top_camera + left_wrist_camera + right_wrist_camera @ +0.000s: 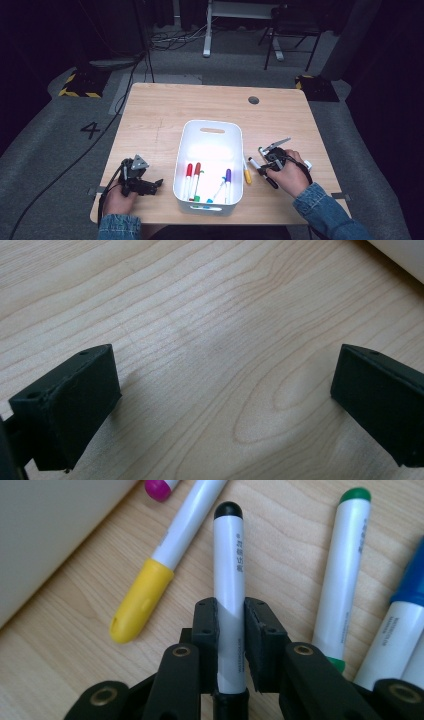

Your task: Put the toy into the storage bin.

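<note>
Black marker is clamped between the right gripper pads, jaws closed tight on the white barrel about mid-length, black end cap pointing away from the camera. It sits on the table just right of the white bin, among the loose markers: yellow marker just beside it on the bin side, green marker on the other, a blue one at the edge.

Step in hand looks like pick-up: grip made, lift not yet begun. The bin already has red, purple and other markers inside.

Next move, I'd say: lift straight up to clear the neighbours, carry left over the bin rim, release inside. Watch the yellow marker, it's close enough to get nudged.

Left gripper is wide open, nothing between the jaws, parked over bare table left of the bin.
</note>
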The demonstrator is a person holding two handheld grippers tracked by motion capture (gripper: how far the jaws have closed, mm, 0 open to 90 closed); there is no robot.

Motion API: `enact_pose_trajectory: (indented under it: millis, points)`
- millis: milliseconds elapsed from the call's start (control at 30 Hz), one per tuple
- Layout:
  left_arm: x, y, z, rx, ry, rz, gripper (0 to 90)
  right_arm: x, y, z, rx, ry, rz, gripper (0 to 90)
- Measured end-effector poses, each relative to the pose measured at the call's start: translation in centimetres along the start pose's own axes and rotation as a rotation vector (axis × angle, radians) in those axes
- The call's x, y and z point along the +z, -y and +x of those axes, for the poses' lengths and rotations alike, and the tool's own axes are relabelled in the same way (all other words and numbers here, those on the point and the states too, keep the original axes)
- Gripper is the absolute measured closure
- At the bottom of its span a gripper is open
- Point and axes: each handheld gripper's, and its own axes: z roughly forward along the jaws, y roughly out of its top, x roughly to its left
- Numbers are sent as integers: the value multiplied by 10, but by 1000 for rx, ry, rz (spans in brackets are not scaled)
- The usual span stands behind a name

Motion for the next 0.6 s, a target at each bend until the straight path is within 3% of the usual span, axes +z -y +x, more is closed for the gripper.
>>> enact_pose_trajectory:
  millis: [333, 600]
  points:
    - [0, 0, 0, -1, -1, 0, 0, -23, -7, 2, -4, -25, -42, 771]
    - [0, 0, 0, 1, 0, 2, 0, -45, -14, 8, -40, -56, -93, 771]
